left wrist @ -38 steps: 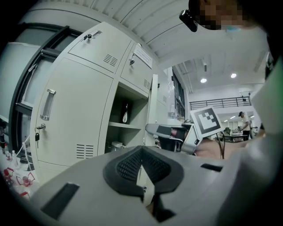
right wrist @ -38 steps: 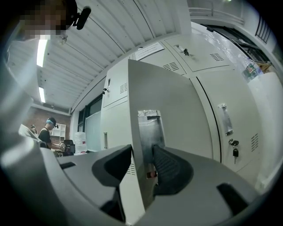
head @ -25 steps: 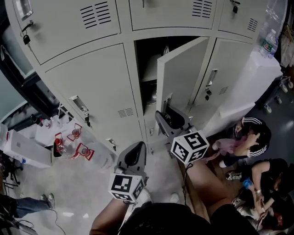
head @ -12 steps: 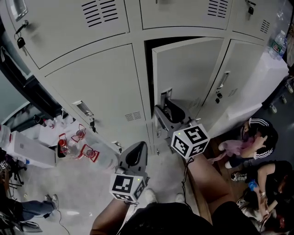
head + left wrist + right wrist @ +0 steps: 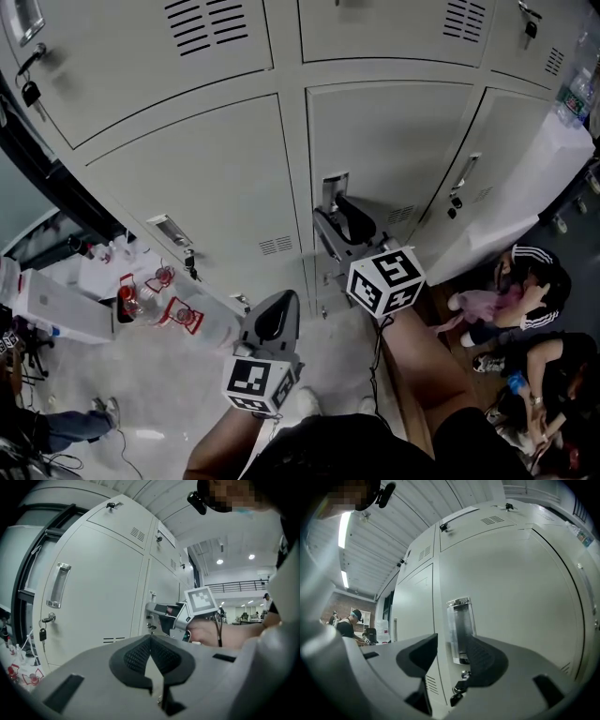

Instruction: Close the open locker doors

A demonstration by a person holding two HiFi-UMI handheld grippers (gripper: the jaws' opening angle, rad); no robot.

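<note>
Door [image 5: 394, 159] swung flush; my right tongs [image 5: 339, 223] just opened astride its handle [image 5: 459, 627], left tongs [image 5: 277, 314] pinched together, empty; I see none ajar.

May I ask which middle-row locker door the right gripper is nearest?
The centre door: the right gripper, its jaws just opened further and gripping nothing, is at that door's handle; the neighbouring doors' handles lie to either side.

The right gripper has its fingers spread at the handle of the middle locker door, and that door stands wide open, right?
No: the middle locker door is shut, flush with its neighbours, as the head view shows. The right gripper has its fingers, just opened wider, spread at the handle.
</note>
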